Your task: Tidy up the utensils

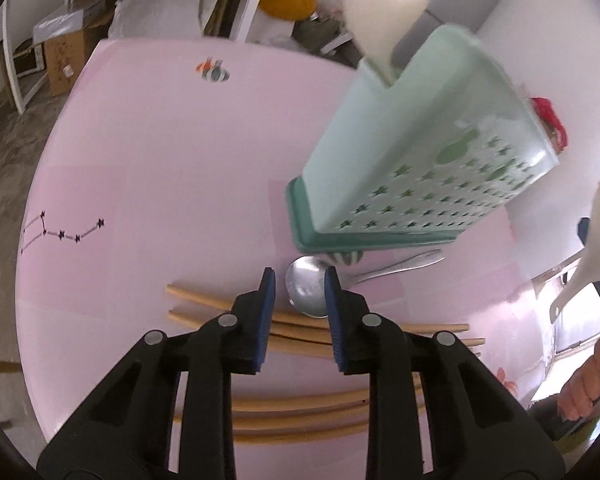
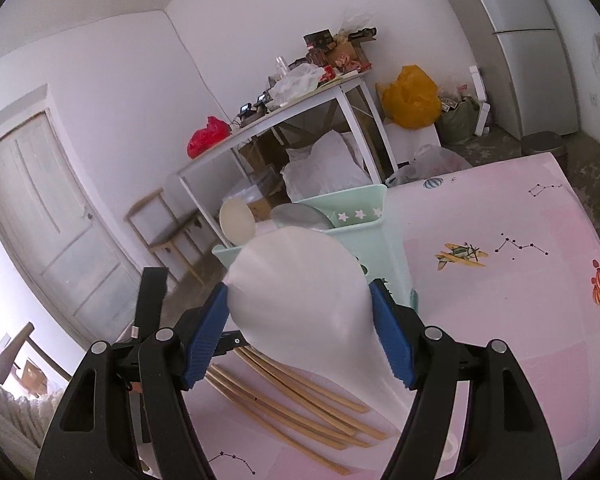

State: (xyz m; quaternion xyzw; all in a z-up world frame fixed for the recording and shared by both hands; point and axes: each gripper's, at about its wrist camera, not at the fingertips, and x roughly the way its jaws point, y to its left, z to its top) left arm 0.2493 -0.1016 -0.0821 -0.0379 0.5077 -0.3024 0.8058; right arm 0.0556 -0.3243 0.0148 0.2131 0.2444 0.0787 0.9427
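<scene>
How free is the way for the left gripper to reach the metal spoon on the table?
Probably free: the left gripper hangs empty just above the metal spoon, whose bowl shows between its fingers; only the wooden chopsticks lie close beside it.

**Materials and finishes**

The spoon [image 1: 306,290] is bright polished metal; the chopsticks [image 1: 300,420] are matt pale wood. The utensil holder [image 1: 400,160] is smooth mint plastic, the rice paddle [image 2: 300,300] smooth white plastic. The counter [image 1: 160,160] has a glossy pink printed covering.
</scene>
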